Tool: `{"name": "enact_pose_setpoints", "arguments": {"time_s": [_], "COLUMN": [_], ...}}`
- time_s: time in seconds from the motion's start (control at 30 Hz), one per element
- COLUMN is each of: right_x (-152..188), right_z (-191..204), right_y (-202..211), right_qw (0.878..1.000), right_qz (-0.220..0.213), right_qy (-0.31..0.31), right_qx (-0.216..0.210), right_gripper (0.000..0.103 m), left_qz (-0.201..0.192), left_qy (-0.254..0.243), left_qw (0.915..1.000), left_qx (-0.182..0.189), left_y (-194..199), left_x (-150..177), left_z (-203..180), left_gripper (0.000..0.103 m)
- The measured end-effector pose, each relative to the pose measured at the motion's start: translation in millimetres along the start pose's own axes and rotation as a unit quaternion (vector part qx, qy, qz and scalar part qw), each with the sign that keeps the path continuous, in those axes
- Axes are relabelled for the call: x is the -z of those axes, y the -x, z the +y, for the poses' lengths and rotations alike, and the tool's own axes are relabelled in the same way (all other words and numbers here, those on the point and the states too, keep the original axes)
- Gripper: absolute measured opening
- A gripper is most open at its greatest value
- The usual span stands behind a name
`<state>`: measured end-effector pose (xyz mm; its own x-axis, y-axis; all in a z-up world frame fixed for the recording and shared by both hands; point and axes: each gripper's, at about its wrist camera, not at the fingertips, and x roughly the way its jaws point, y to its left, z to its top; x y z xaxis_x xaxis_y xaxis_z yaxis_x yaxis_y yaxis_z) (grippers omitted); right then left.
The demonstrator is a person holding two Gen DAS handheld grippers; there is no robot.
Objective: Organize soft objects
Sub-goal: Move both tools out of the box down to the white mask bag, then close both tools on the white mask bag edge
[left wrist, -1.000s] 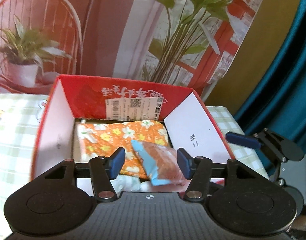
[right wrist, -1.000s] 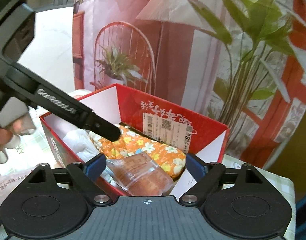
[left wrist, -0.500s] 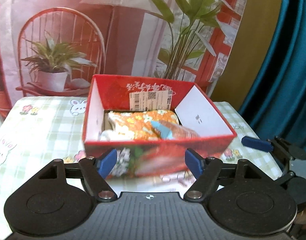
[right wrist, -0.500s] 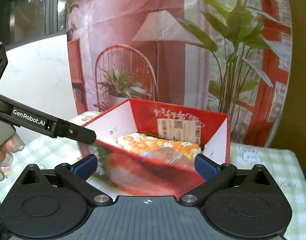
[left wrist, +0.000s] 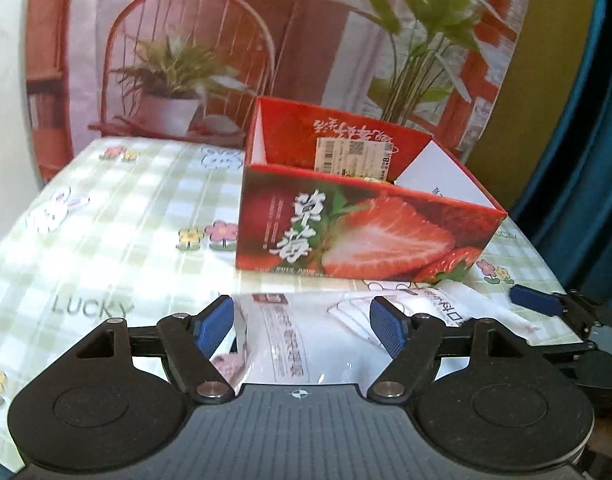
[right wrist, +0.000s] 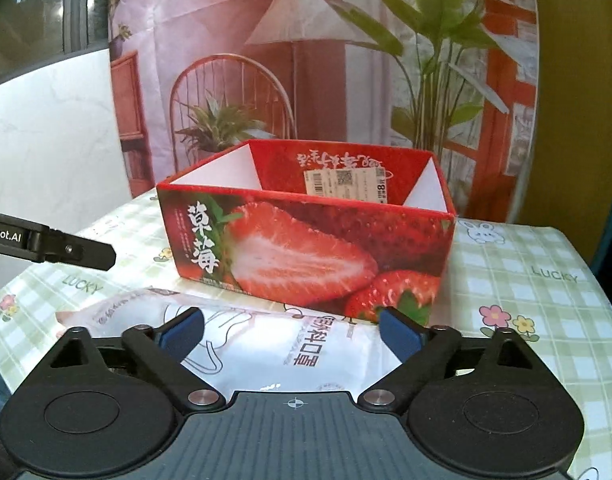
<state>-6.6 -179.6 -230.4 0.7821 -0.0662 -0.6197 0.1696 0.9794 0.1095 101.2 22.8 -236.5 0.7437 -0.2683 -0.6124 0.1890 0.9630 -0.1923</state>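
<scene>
One white packet (left wrist: 306, 344) is lying outside the strawberry box (left wrist: 366, 232), and we are recording it as the item outstanding. It is resting flat on the checked tablecloth (left wrist: 126, 220), just at the 6 o'clock side of the box's front wall, close to it; we cannot tell whether it is touching the wall.

We are finding the left gripper (left wrist: 302, 320) spread, with the packet lying under and between its blue pads and neither pad pressing on it. In the right wrist view the right gripper (right wrist: 292, 328) is hovering over the same white packet (right wrist: 290, 344). Its jaws are closing, the packet is sitting between them, and no pad is bearing on it as yet. Nothing is being held by either tool.

The strawberry box (right wrist: 306, 248) is standing upright and open at 12 o'clock from both grippers. Its front wall is hiding nearly all of the interior. We are seeing only a sliver of yellow-orange material above the rim in the left view, so we are judging that some items are already stowed, without being able to count them.

We are judging the task as largely advanced but not finished: the packet is waiting to be gripped, lifted over the front wall and set inside. The rest of the cloth in view is showing no other loose soft goods.
</scene>
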Motion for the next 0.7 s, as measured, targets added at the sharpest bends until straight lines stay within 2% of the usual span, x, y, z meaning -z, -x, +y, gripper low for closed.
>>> {"name": "enact_pose_setpoints", "arguments": {"time_s": [0.07,0.13,0.27,0.33,0.5,0.7], "right_x": [3.7,4.4,13.6,21.9,36.8,40.8], "right_z": [4.0,6.2,10.8,12.9,18.1,12.6], "right_y": [-7.1,-16.6,-31.3,-35.5,-41.4,-43.7], "right_qw": [1.000,1.000,0.999,0.998,0.996,0.996], "right_qz": [0.003,0.010,0.033,0.046,0.059,0.060], "right_qy": [0.018,0.028,0.027,0.025,0.039,0.029], "right_qx": [0.003,0.001,-0.022,-0.039,-0.052,-0.062], "right_gripper": [0.069,0.054,0.032,0.028,0.028,0.028], "left_qz": [0.001,0.003,0.003,0.009,0.032,0.042], "left_qy": [0.000,0.001,0.014,0.026,0.049,0.063], "left_qw": [1.0000,1.0000,0.9999,0.9996,0.9983,0.9971], "left_qx": [-0.006,-0.008,-0.003,-0.003,-0.001,0.001], "left_y": [-2.8,-5.7,-10.3,-15.9,-30.9,-38.7], "left_x": [4.4,7.1,11.9,15.1,21.0,25.6], "left_z": [1.6,3.7,10.4,14.3,18.8,25.3], "left_gripper": [0.074,0.070,0.064,0.063,0.062,0.062]}}
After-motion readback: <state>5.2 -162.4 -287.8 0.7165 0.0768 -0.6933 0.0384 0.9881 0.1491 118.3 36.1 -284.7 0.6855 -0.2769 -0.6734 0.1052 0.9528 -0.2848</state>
